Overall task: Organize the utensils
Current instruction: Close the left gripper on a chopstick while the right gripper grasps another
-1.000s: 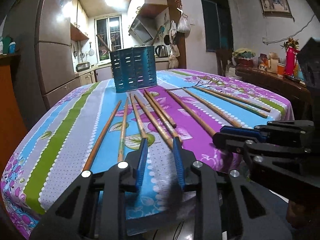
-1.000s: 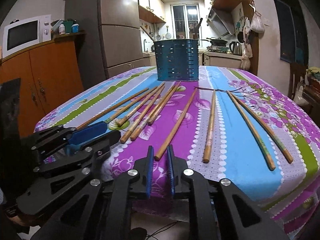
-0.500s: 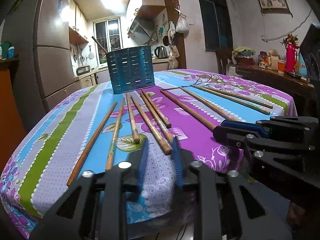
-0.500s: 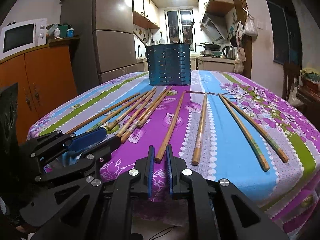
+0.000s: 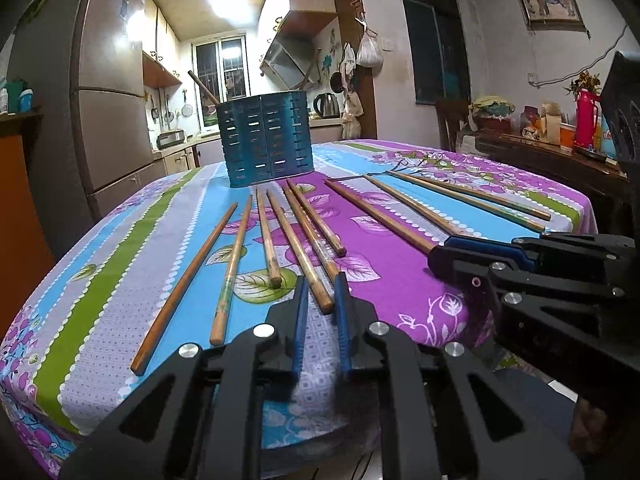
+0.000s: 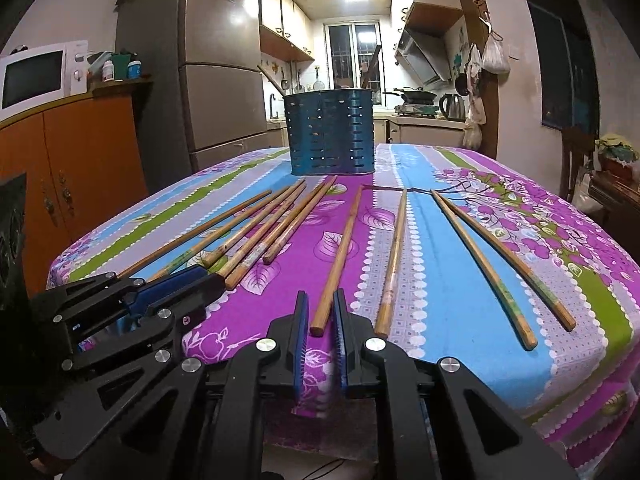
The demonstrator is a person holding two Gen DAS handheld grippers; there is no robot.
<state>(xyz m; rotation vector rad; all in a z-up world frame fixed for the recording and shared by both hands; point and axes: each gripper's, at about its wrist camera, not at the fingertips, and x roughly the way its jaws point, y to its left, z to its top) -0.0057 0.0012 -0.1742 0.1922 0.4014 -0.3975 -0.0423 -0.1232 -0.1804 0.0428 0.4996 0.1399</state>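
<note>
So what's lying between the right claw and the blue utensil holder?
One chopstick, running from the right claw toward the blue utensil holder, on tablecloth; clearest in the right wrist view.

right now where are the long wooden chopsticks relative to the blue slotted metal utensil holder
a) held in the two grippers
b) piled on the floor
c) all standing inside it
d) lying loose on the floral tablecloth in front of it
d: the long wooden chopsticks lie flat on the floral tablecloth in front of the blue slotted metal utensil holder, and both the left gripper and right gripper are open and empty.
</note>
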